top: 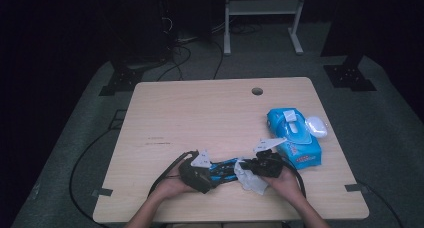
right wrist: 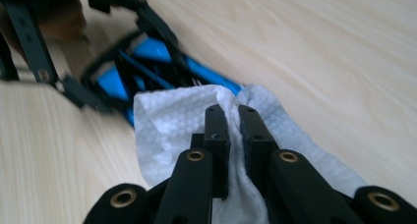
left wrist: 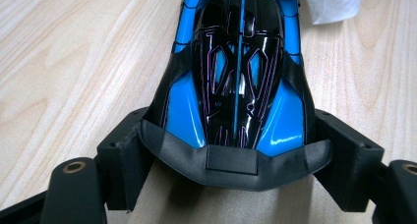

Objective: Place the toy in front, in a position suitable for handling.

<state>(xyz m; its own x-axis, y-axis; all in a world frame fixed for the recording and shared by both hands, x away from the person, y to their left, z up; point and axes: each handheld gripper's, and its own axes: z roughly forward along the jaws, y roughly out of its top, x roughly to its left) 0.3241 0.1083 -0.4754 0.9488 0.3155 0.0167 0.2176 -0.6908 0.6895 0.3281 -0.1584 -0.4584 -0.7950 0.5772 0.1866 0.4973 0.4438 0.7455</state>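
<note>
I am clamping my left gripper (left wrist: 236, 160) on the black rear end of a blue and black toy race car (left wrist: 238, 76), one jaw pressing on each flank just ahead of the rear spoiler, so the car is resting on the wooden table (top: 200, 113) with its body stretching straight away from my jaws. In the left gripper view its long axis is running from my claw up toward the top edge, nose pointing away from me; in the high view the toy race car (top: 223, 167) is lying across the near part of the table, its length running left to right with the nose aimed at my right gripper (top: 252, 169). I am pinching that right gripper (right wrist: 234, 130) tightly on a folded white wet wipe (right wrist: 172, 130), the two jaws nearly meeting with the sheet bunching up between them, and the wipe's far edge is lying over the car's front end. Farther out, to the right and a little beyond my right hand, a blue pack of wet wipes (top: 294, 138) is lying flat on the table with its white flip lid (top: 316, 126) standing open and a white sheet poking out of the opening.
</note>
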